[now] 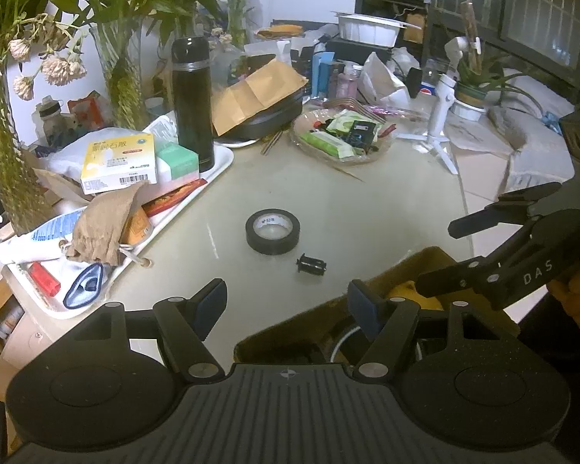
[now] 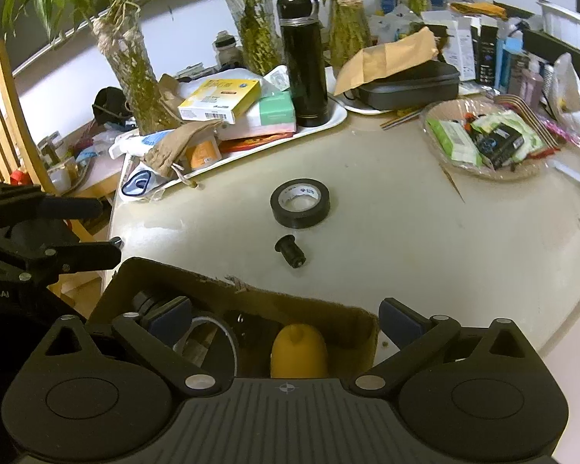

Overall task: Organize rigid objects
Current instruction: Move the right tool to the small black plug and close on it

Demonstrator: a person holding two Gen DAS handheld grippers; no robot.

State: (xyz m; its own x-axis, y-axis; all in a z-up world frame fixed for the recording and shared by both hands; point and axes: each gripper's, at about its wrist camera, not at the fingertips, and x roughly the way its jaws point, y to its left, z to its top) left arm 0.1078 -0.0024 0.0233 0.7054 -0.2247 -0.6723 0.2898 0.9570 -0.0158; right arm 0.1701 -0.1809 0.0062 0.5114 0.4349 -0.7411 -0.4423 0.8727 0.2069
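I had both grippers hanging over the near edge of the table (image 2: 425, 239), above the box (image 2: 309, 309). My left gripper (image 1: 286, 301) was released, nothing between its pads. My right gripper (image 2: 284, 323) stood just as wide and empty, poised over the box's open top.

Two task pieces lay out on the bare middle of the table: the tape (image 2: 300, 203) lying flat, and the small black part (image 2: 290, 249) on its side just nearer me, between the tape and the box's far wall. Inside the box I could see a yellow thing (image 2: 298, 352) and a white ring (image 2: 212, 332).

My worry was the black part: lying on its side it looked ready to roll, so a pad nudging it off-centre could send it away across the table. The tape looked wide enough that the jaws might only catch its rim and let it slip. The box's torn far wall could also snag a finger on the way in.

Readable writing was scarce: "DAS" on the right gripper's body as seen from the left camera, and "obot.AI" on the left one's. The yellow carton (image 1: 120, 164) on the tray (image 1: 222, 166) at the far left carried Chinese characters I couldn't read
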